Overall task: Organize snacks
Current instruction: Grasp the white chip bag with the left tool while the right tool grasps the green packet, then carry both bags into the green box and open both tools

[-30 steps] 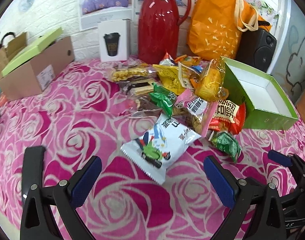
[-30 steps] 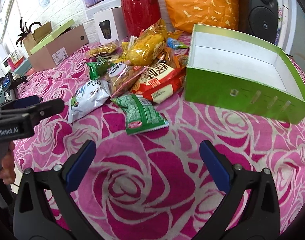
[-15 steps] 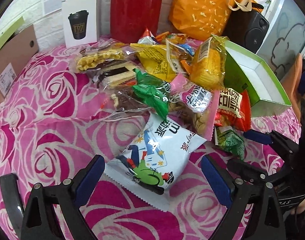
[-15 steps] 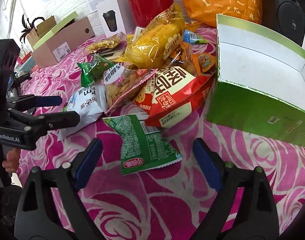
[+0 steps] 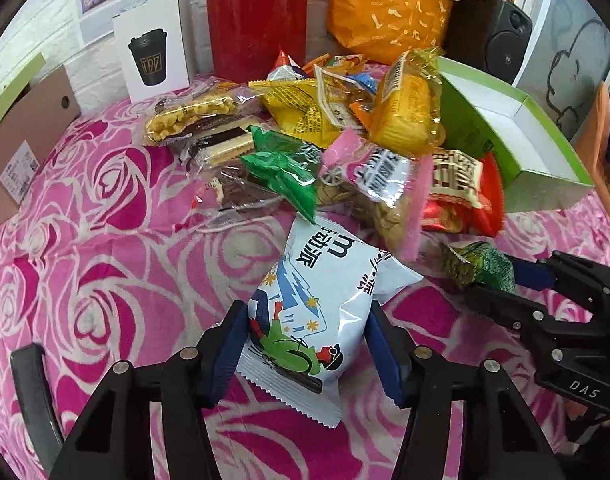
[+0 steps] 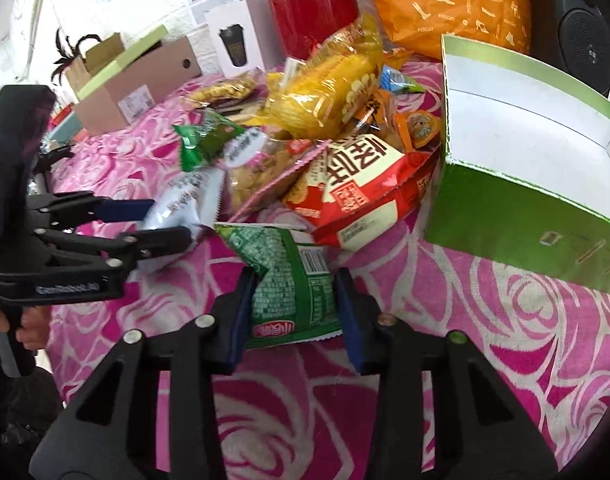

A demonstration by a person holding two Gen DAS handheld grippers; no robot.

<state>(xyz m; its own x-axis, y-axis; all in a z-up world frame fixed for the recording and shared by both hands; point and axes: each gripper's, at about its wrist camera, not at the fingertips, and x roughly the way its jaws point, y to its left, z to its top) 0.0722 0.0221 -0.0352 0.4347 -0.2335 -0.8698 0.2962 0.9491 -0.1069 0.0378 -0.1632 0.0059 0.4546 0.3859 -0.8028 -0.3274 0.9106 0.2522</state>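
Snacks lie heaped on your desk [image 5: 85, 248], which wears a pink rose-patterned cloth. Your left gripper [image 5: 309, 354] has its fingers [image 5: 225, 352] closed in on the white-and-blue snack bag [image 5: 321, 300], one blue pad against each side of the pack; the bag sits at the near edge of the pile, its far end tucked under the pink-edged biscuit packet [image 5: 381, 196]. Your right gripper [image 6: 295, 316] is pinching the green snack packet [image 6: 285, 280] the same way, pads pressed to both sides, with the packet lying just in front of the red-and-white snack bag [image 6: 357, 188].

From the left wrist view you can see the right gripper [image 5: 501, 280] coming in from the right with that green packet [image 5: 477, 266] in its tips. From the right wrist view the left gripper [image 6: 153, 222] reaches in from the left, clamped on the white bag [image 6: 185, 200], and part of your hand [image 6: 29, 332] shows on its handle.

Your green box [image 6: 517, 216] stands open just right of the pile, touching the red-and-white bag. Behind the heap stand a red thermos [image 5: 257, 12], an orange tote bag [image 5: 389, 4], a black speaker [image 5: 493, 36] and a white carton with a cup picture [image 5: 153, 52]. A brown cardboard box [image 5: 29, 136] sits at the far left.
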